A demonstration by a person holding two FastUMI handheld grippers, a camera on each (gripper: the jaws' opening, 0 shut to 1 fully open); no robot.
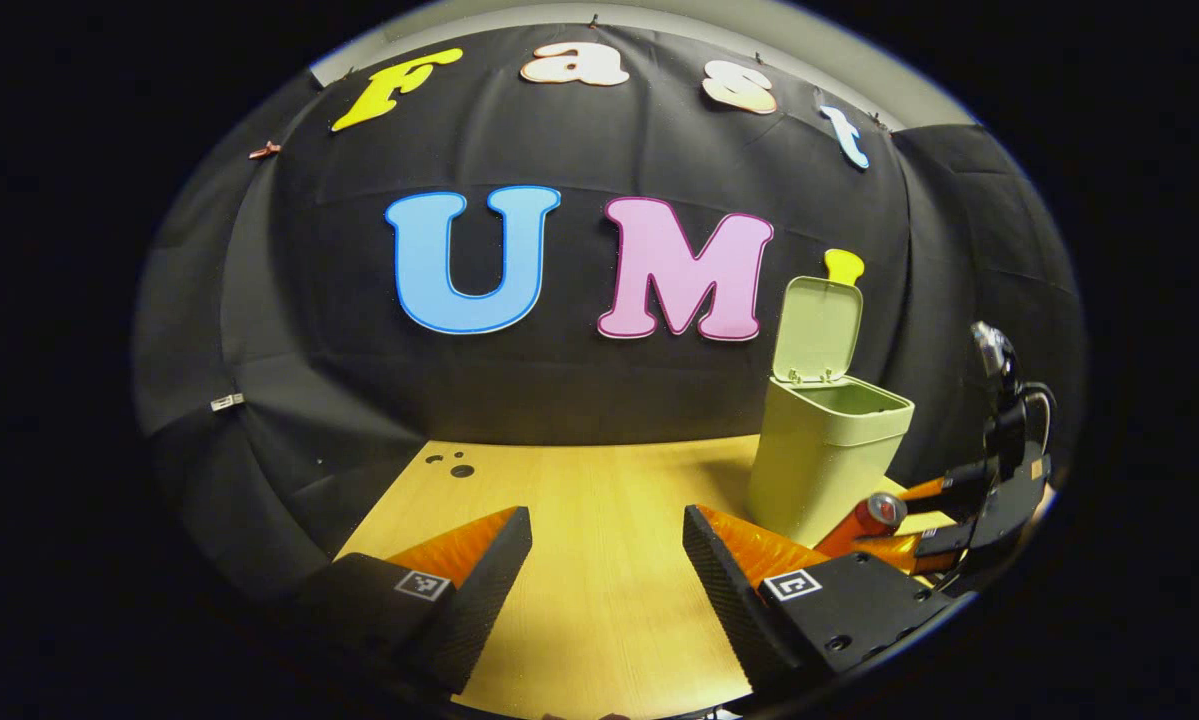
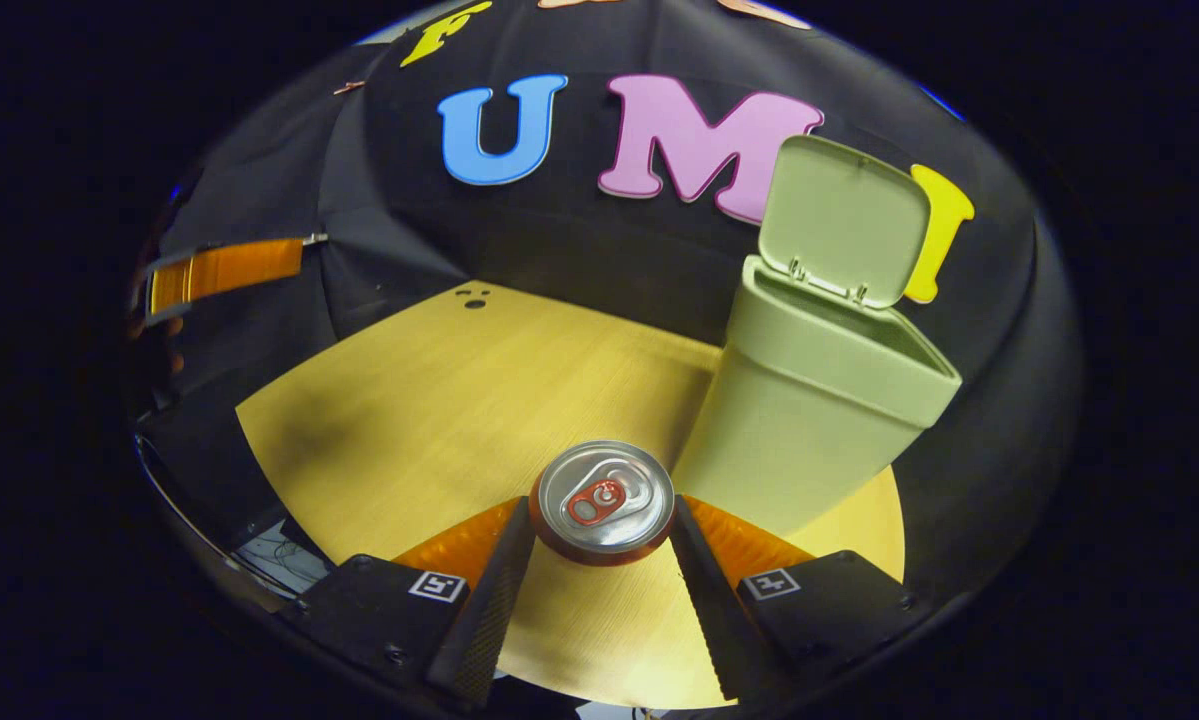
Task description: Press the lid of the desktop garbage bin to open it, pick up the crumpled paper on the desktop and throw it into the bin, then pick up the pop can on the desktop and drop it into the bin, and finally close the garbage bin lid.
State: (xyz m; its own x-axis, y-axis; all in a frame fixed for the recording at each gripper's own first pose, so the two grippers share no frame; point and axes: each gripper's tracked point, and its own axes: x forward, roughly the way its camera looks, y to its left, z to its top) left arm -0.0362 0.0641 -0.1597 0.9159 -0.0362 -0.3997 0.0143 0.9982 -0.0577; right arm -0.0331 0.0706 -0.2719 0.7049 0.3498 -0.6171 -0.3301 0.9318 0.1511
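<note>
Left gripper view: the left gripper (image 1: 607, 550) hangs with fingers wide over bare tabletop (image 1: 599, 480); the garbage bin (image 1: 824, 455), lid (image 1: 817, 328) raised, stands toward the right edge. Right gripper view: the right gripper (image 2: 602, 545) holds the pop can (image 2: 604, 500) between both fingers, just beside the bin.

Left claw (image 1: 607, 545) spread wide; right claw (image 2: 602, 535) clamped, fingers level.
</note>
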